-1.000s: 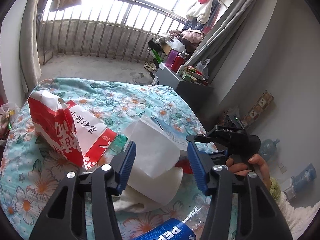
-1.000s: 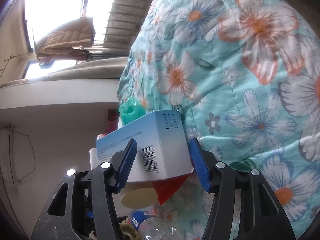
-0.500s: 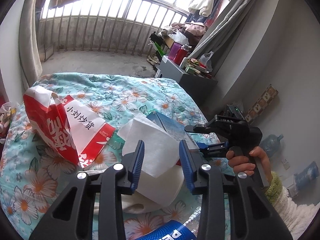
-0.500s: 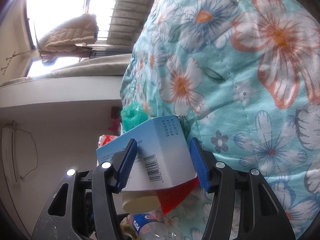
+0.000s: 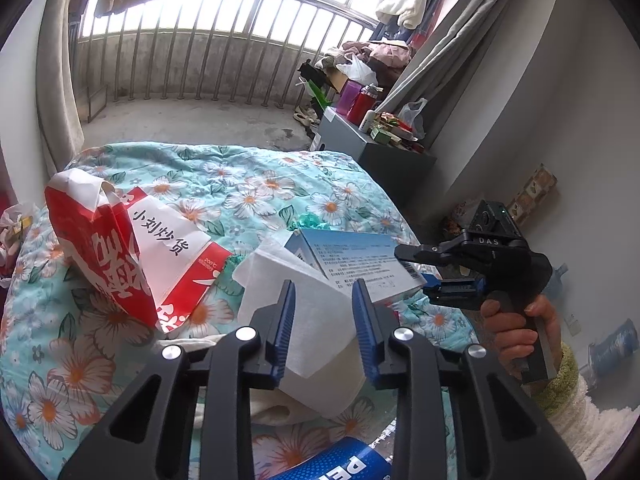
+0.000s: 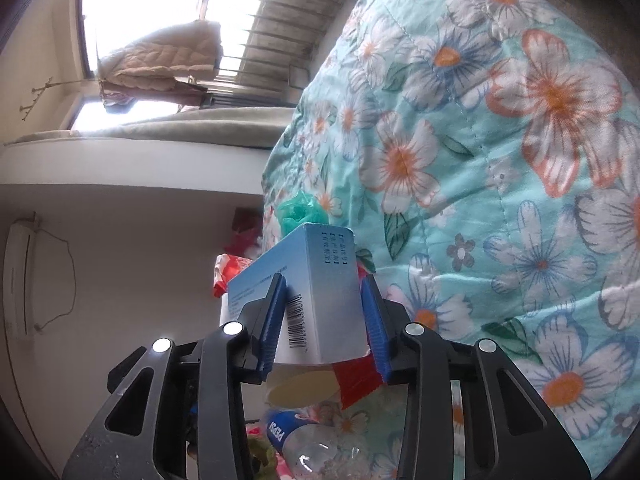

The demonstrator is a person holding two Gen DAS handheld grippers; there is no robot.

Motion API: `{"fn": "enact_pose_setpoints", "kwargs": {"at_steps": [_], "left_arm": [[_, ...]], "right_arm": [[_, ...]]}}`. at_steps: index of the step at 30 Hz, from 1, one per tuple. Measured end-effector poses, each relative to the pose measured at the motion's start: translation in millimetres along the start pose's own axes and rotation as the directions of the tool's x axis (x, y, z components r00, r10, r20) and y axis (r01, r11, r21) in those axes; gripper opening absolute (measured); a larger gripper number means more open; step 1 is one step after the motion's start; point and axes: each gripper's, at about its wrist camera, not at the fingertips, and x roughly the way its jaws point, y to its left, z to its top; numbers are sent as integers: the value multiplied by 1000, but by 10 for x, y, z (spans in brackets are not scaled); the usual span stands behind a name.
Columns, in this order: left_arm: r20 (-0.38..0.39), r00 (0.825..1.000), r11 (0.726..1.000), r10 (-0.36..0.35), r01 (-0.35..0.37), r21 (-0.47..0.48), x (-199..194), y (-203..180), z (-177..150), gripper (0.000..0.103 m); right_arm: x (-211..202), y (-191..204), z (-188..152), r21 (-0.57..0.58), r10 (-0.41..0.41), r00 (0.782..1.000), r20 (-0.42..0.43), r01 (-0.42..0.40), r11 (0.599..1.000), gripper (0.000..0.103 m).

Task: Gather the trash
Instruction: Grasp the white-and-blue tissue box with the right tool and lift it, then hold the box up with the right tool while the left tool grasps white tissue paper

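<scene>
One light-blue carton (image 6: 316, 280), printed with small text and a barcode, is clamped between the blue pads of the right gripper (image 6: 324, 320) above the floral quilt (image 6: 500, 160). The left gripper (image 5: 324, 332) has its jaws narrowed around one white paper sheet (image 5: 308, 320), though actual pad contact cannot be told. On the quilt lie one red-and-white paper bag (image 5: 120, 256) toward its left edge, one crumpled green wrapper (image 5: 310, 220) beyond the carton, and one Pepsi bottle (image 5: 344, 464) at the near edge. The far half of the quilt lies open.
</scene>
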Motion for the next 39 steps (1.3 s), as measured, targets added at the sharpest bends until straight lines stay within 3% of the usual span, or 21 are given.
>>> {"fn": "enact_pose_setpoints", "kwargs": {"at_steps": [11, 17, 20, 22, 24, 27, 32, 36, 39], "left_arm": [[4, 1000, 1000, -18, 18, -11, -18, 15, -23, 28], [48, 998, 999, -30, 32, -26, -174, 21, -18, 28], [56, 998, 999, -24, 26, -38, -198, 42, -114, 39], [25, 999, 997, -42, 44, -64, -153, 100, -180, 45], [1, 999, 997, -49, 49, -55, -106, 142, -200, 49], [-14, 999, 999, -37, 36, -26, -21, 190, -155, 54], [-31, 995, 995, -94, 93, -37, 77, 218, -57, 60], [-19, 991, 991, -131, 130, -29, 88, 172, -41, 64], [-22, 990, 990, -137, 137, -30, 60, 134, -61, 65]], "right_arm": [[-516, -217, -223, 94, -8, 989, 151, -6, 996, 32], [-866, -517, -608, 224, -73, 959, 275, 10, 975, 31], [-968, -689, -930, 327, -126, 937, 325, 13, 945, 31], [-982, -809, -1139, 371, -112, 928, 355, -30, 928, 32], [-984, -896, -1321, 414, -157, 920, 358, -6, 910, 33], [-946, -873, -1424, 395, -134, 932, 337, -11, 919, 34], [-976, -820, -1553, 354, -121, 936, 331, -4, 935, 36], [-1024, -763, -1678, 283, -98, 940, 326, 2, 959, 50], [-1061, -641, -1695, 213, -129, 937, 325, 61, 975, 59]]}}
